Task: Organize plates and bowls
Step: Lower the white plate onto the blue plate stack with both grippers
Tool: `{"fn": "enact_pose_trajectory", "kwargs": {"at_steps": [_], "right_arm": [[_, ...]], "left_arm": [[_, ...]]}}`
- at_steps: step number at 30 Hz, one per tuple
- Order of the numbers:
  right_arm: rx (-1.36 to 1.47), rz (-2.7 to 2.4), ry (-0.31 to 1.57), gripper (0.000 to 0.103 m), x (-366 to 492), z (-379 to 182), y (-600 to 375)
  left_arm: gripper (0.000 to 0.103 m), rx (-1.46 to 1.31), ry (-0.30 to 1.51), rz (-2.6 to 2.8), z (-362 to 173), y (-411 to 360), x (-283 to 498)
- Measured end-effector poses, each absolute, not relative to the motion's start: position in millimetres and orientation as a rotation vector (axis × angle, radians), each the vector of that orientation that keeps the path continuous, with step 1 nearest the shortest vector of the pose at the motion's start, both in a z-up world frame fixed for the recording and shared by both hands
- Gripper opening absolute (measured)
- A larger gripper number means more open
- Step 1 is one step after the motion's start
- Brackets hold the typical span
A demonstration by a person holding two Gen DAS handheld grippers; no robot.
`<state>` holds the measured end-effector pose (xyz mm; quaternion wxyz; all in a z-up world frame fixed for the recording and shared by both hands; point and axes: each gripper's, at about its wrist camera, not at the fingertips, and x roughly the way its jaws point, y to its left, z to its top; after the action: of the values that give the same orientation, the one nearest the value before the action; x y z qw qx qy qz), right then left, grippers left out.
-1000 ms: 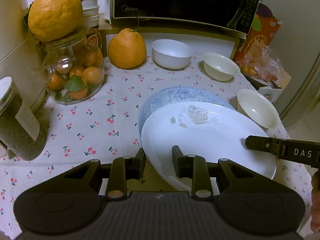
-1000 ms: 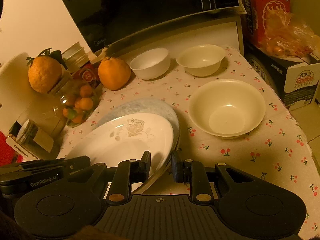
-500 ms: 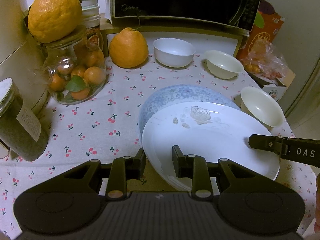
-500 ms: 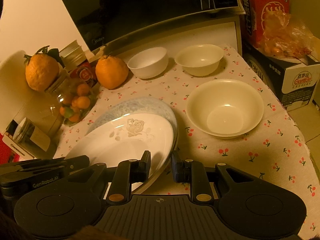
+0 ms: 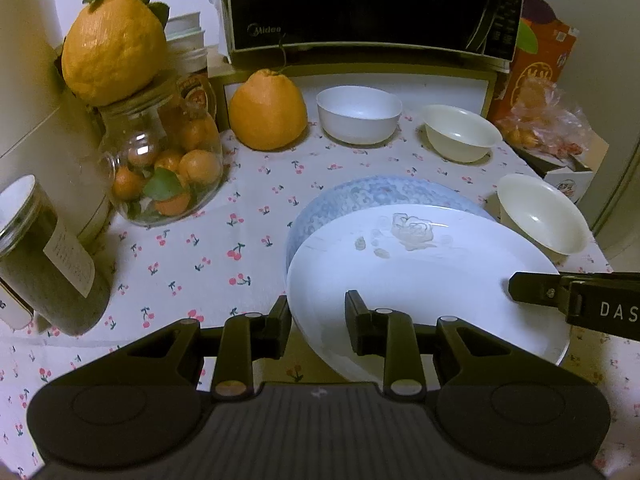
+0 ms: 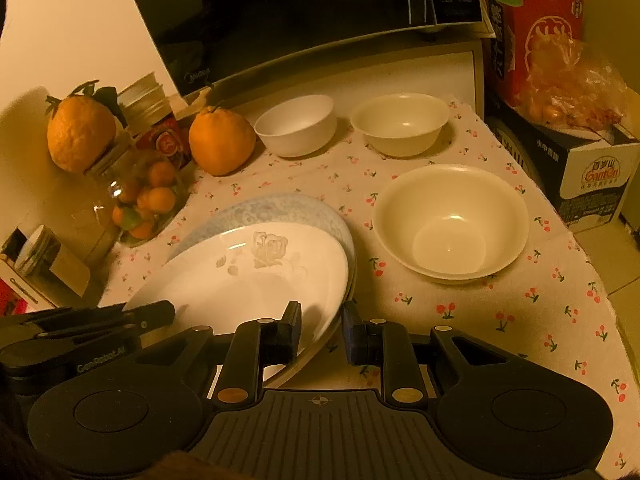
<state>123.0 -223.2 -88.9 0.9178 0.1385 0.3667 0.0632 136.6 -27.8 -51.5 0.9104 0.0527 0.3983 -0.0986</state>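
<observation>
Both claws (image 5: 316, 322) (image 6: 320, 332) clamp the white plate's (image 5: 420, 280) rim, cream bowl (image 6: 450, 222) just beside.

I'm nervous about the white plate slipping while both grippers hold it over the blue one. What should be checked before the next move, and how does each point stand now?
1. Left gripper closed on the near rim of the white plate: ok.
2. Right gripper closed on the plate's opposite rim: ok.
3. White plate lined up over the blue plate: not ok, it sits offset toward the camera.
4. Whether the white plate already rests on the blue one: cannot tell.
5. Large cream bowl apart from both plates: ok.
6. Two back bowls, white bowl and small cream bowl, out of the way: ok.
</observation>
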Motion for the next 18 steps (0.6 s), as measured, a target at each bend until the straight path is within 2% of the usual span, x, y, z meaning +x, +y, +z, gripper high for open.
{"fn": "enact_pose_trajectory", "kwargs": {"at_steps": [18], "right_arm": [[0.233, 0.109, 0.741, 0.022, 127.6, -95.6, -214.7]], "left_arm": [[0.027, 0.164, 0.724, -0.189, -61.8, -32.1, 136.3]]}}
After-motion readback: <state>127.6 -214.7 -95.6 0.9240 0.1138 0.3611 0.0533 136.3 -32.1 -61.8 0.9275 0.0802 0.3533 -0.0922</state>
